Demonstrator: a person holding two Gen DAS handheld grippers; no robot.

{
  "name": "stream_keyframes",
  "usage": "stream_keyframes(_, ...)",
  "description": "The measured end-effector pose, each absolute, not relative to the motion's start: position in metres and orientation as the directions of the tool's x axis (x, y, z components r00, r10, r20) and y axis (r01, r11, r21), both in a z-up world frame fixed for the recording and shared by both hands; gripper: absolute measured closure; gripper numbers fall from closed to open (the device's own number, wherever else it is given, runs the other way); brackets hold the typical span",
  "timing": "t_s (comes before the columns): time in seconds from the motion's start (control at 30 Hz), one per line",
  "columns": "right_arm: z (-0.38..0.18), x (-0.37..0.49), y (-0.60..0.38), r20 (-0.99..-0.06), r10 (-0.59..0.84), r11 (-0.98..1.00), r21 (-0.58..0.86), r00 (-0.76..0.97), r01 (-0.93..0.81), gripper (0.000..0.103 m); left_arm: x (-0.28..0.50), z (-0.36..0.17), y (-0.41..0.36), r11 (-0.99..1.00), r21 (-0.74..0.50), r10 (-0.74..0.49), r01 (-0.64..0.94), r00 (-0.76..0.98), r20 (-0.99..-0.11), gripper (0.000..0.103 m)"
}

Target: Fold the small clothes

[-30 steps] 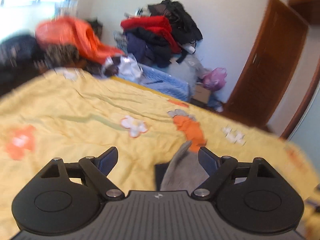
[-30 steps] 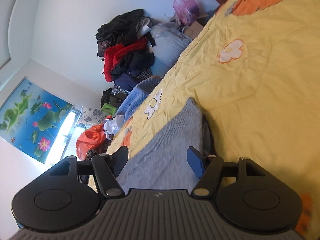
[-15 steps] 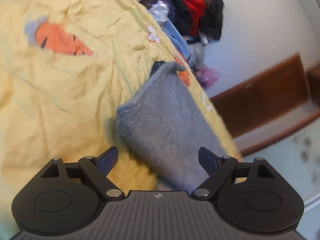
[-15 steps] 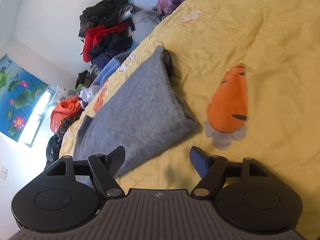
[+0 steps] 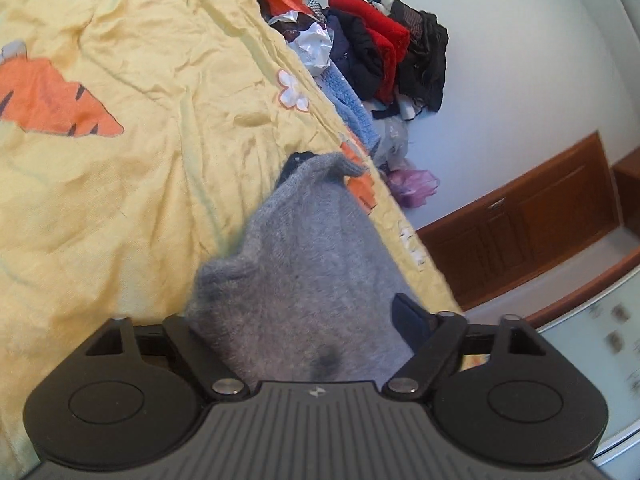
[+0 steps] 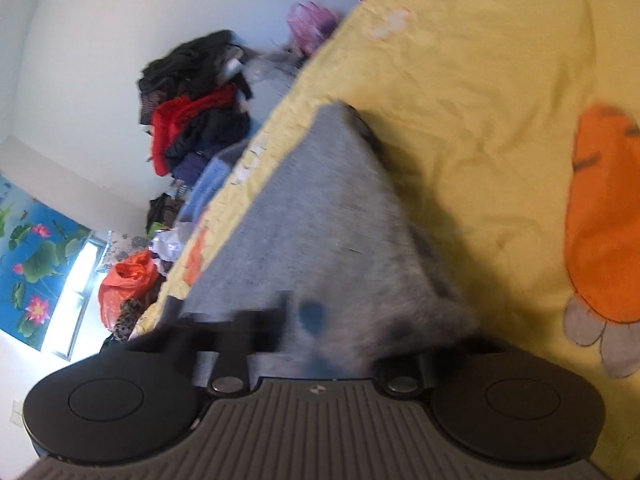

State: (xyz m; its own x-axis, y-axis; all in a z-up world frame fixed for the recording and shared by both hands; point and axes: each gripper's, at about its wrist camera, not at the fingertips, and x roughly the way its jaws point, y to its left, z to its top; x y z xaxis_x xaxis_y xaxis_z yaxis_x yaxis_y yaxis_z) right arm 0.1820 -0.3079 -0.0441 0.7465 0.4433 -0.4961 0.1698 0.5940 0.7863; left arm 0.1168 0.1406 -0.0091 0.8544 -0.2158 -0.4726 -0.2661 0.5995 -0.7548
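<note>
A folded grey knit garment lies on the yellow bedspread near the bed's edge. My left gripper is open with the garment's near end between its fingers; the left finger is hidden under the cloth and the right finger shows beside it. In the right wrist view the garment runs away from me. My right gripper is blurred and its fingers stand close together over the garment's near edge; whether they grip the cloth is unclear.
A heap of red, black and blue clothes stands against the white wall past the bed's far side, with an orange bag and a pink bag. A brown wooden door is at right.
Both grippers have moved in onto the garment's near end. The left fingers now straddle the cloth. The right fingers have drawn much closer together over it.
</note>
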Motion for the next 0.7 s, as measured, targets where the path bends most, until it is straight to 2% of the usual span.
stream_keyframes(0.03,-0.052,0.180,-0.313,-0.467,0.456,0.558,0.813,0.757,0.166,0.093,0.116,-0.012,0.140,0.615,-0.742,-0.203,-0.268,0.855,-0.478,0.044)
stream_keyframes(0.07,-0.055,0.178,-0.316,-0.450,0.466,0.540,0.827,0.762,0.159,0.095,0.115,-0.014,0.141,0.617,-0.739,-0.196,-0.272,0.856,-0.479,0.051)
stream_keyframes(0.1,-0.056,0.178,-0.316,-0.444,0.473,0.536,0.831,0.761,0.151,0.095,0.115,-0.017,0.143,0.609,-0.740,-0.190,-0.285,0.853,-0.486,0.065)
stream_keyframes(0.13,-0.056,0.178,-0.316,-0.448,0.472,0.540,0.828,0.759,0.153,0.095,0.116,-0.021,0.147,0.599,-0.741,-0.188,-0.305,0.845,-0.500,0.084)
stream_keyframes(0.17,-0.055,0.178,-0.314,-0.455,0.470,0.547,0.823,0.757,0.155,0.093,0.118,-0.024,0.150,0.591,-0.737,-0.185,-0.327,0.835,-0.519,0.093)
stream_keyframes(0.2,-0.054,0.180,-0.312,-0.458,0.472,0.555,0.818,0.754,0.150,0.091,0.119,-0.027,0.154,0.581,-0.743,-0.192,-0.333,0.831,-0.523,0.096)
stream_keyframes(0.27,-0.051,0.181,-0.310,-0.463,0.473,0.565,0.812,0.750,0.145,0.090,0.120,-0.023,0.153,0.611,-0.717,-0.187,-0.334,0.820,-0.541,0.097)
stream_keyframes(0.43,-0.045,0.178,-0.311,-0.464,0.479,0.568,0.811,0.745,0.141,0.090,0.120,0.000,0.134,0.760,-0.559,-0.104,-0.330,0.789,-0.606,0.098)
stream_keyframes(0.7,-0.021,0.161,-0.319,-0.415,0.519,0.561,0.825,0.747,0.068,0.090,0.099,0.030,0.122,0.858,-0.449,-0.088,-0.249,0.790,-0.607,0.098)
